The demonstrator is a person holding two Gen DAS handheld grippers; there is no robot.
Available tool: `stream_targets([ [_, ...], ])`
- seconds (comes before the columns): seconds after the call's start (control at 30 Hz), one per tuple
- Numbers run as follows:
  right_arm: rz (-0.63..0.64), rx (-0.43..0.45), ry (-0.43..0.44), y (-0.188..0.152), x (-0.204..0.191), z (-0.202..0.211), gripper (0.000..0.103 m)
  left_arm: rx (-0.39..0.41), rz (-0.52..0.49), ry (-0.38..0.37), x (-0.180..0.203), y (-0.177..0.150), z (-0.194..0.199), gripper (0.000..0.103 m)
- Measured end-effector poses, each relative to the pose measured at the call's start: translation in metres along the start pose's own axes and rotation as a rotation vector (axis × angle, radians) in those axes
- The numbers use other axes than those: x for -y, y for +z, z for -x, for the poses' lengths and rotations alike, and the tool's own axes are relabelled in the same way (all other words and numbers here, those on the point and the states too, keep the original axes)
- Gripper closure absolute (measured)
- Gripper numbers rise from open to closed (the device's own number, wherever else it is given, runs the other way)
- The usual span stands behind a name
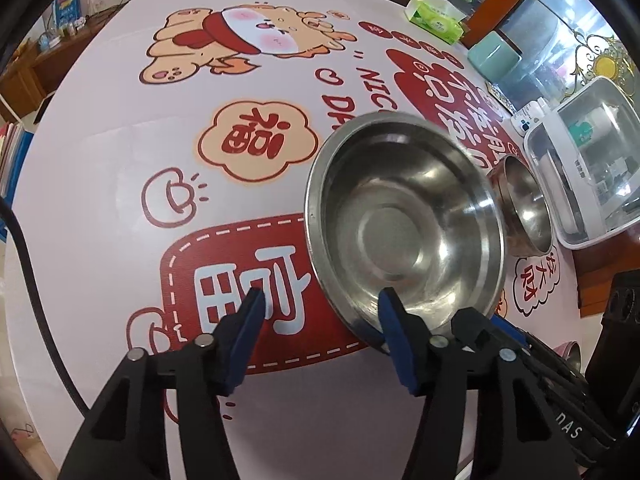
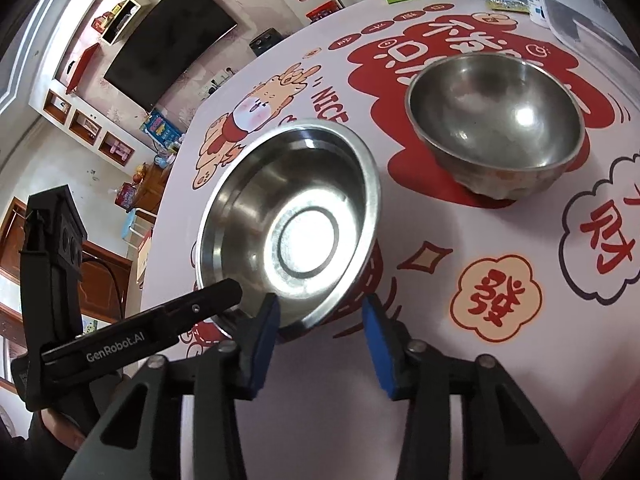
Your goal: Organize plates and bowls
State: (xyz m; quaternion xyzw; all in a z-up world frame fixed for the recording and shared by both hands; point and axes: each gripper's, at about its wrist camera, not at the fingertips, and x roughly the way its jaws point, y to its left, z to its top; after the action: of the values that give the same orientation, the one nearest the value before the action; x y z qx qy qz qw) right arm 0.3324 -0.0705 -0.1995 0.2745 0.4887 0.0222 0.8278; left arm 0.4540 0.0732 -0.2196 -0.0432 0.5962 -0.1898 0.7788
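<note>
The left gripper (image 1: 320, 312) points steeply down at a round table covered with a pale cloth (image 1: 100, 160) printed with red and tan cartoon figures and characters. Its blue-padded fingers stand apart, gripping nothing. The wide, shallow stainless-steel bowl with a flat rolled rim (image 1: 404, 224) stands upright on the cloth, ahead of and to the right of these fingers. The right finger (image 1: 390, 320) reaches over the bowl's near rim, while the left finger (image 1: 252, 316) stays out over the red patch of the cloth, well clear of the rim. The rim therefore lies in the gap, unpressed.

The right gripper (image 2: 320, 312) comes at the same bowl from the other side. Its left finger (image 2: 266, 324) lies across the near rim and its right finger (image 2: 374, 324) is just outside the bowl wall. A gap shows between the pads and the metal, so these fingers are also released rather than clamped. In the right wrist view, the black arm of the left gripper touches the bowl's rim just left of them.

Beyond the right gripper's right finger stands a smaller, deeper steel bowl with a dull mottled outside (image 2: 496, 128), upright and apart from the wide one. Farther ahead, at the table's edge, are a green tissue pack (image 1: 436, 20), a mint-green container (image 1: 494, 58) and a clear plastic lidded box (image 1: 592, 160).
</note>
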Motion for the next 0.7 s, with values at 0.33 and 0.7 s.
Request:
stream_targets([
  [0.33, -0.007, -0.010, 0.017, -0.002, 0.001, -0.003, 0.082, -0.002, 0.011, -0.030, 0.002, -0.005, -0.007, 0.073],
  [0.7, -0.003, -0.025, 0.015, -0.005, -0.001, -0.002, 0.085, 0.004, -0.046, -0.017, 0.011, -0.015, 0.001, 0.083],
])
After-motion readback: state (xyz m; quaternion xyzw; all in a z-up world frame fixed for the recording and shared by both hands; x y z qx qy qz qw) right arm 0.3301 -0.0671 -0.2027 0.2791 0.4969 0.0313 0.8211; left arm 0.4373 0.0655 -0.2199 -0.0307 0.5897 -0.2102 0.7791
